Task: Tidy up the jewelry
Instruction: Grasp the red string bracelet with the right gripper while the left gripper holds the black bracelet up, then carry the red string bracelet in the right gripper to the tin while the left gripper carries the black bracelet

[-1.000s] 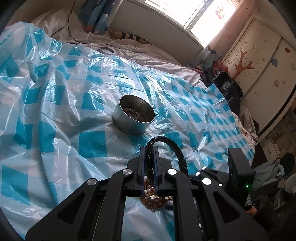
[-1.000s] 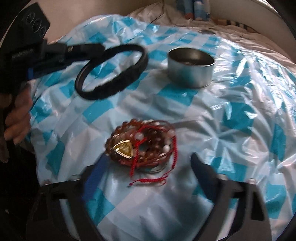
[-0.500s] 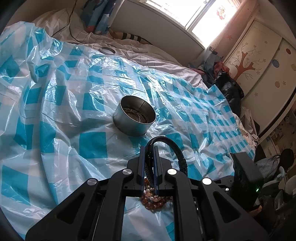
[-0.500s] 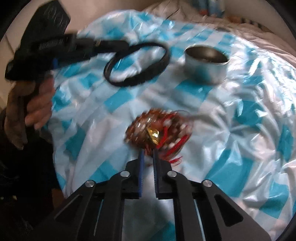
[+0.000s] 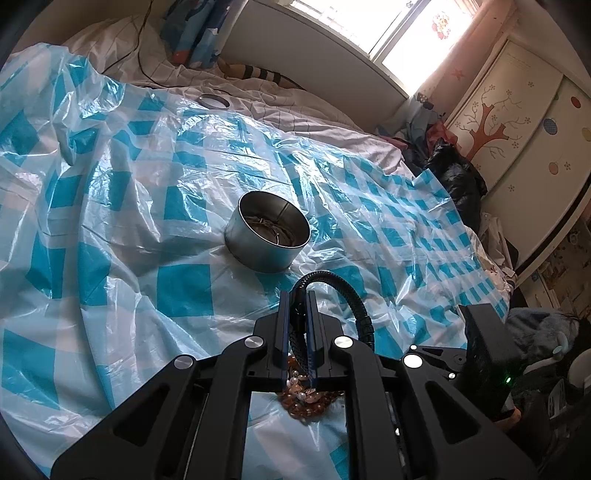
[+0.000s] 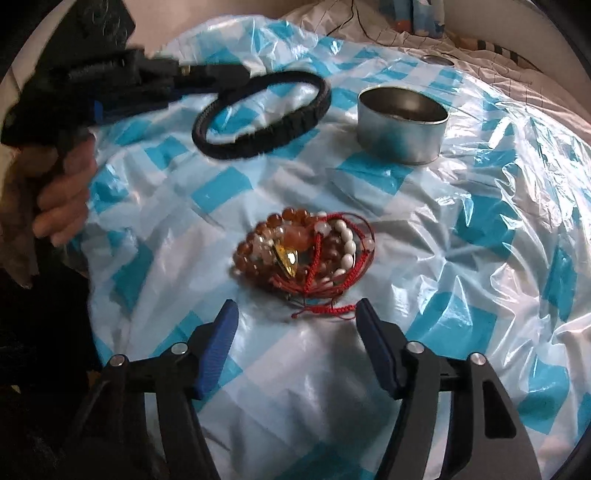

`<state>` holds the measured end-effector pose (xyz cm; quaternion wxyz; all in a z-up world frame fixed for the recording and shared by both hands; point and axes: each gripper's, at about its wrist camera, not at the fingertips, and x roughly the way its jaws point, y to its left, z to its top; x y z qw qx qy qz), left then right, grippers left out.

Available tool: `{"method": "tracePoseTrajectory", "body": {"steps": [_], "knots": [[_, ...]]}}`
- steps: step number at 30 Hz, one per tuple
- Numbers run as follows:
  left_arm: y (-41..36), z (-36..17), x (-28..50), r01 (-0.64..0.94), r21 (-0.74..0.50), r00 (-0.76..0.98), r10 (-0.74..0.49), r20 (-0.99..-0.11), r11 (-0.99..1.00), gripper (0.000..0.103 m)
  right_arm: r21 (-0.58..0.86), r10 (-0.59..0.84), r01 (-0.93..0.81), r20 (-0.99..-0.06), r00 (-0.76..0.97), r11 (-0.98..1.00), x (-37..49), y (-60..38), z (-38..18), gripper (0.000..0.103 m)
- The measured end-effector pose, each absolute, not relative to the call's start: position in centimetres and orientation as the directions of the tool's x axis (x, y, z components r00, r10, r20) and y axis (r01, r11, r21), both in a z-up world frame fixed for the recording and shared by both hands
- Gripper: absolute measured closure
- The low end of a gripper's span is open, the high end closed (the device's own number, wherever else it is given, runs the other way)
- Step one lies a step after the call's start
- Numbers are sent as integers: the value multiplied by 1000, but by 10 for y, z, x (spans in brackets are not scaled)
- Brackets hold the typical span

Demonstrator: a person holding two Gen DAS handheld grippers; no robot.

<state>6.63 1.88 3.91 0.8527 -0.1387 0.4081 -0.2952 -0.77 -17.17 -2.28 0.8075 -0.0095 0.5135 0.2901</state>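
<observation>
1. A crinkly, glossy plastic sheet (image 5: pixel 110 229) in blue and white checks covers the bed; pale bedding (image 5: pixel 295 107) shows beyond its far edge.
2. One round metal tin (image 5: pixel 268 236) with straight, shiny walls stands open on the sheet. The left wrist view looks down into it and shows thin metal pieces at the bottom; the right wrist view shows mainly its outer wall (image 6: pixel 402 123).
3. One black braided bracelet (image 6: pixel 262 114), a ribbed oval loop, is held in the air to the left of the tin. The left gripper (image 5: pixel 297 314) has its fingers clamped on the bracelet's band.
4. One heap of jewelry (image 6: pixel 304 256) lies on the sheet nearer than the tin: round amber-brown beads, white oval beads, red knotted cords and a yellow triangular pendant. Separate pieces cannot be counted.
5. The right gripper (image 6: pixel 295 321) sits just short of the heap, blue-padded fingers (image 6: pixel 218 339) wide apart and holding nothing.
6. Only the left wrist view shows the window (image 5: pixel 421 33) and a tree-painted wardrobe (image 5: pixel 517 122); the heap there is mostly hidden behind the gripper. Only the right wrist view shows the hand (image 6: pixel 64 195) gripping the left tool.
</observation>
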Motion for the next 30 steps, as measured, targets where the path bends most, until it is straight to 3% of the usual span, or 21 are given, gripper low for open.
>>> {"method": "tracePoseTrajectory", "body": {"steps": [2,3,6,13,22,30], "knots": [[19,39,67,391,-477,492,-617,-614,787,96,259,432,-474,-849,303,842,-6,-171,-28,63],[19,39,67,391,-477,492,-617,-614,787,96,240,414,-478,-860,298,845,-6,-169,-32,80],[19,40,66,391,-479,493,-618,-612,786,96,240,419,-487,-857,300,840,-7,-170,-30,96],[18,40,66,391,-479,493,-619,-612,786,96,294,479,-470,-809,342,832,-8,-187,-10,99],[17,40,67,392,-480,492,-620,-611,785,96,489,649,-436,-647,400,756,-3,-223,29,99],[15,41,67,393,-481,492,-621,-610,784,96,556,699,-423,-562,443,715,-1,-242,42,99]]}}
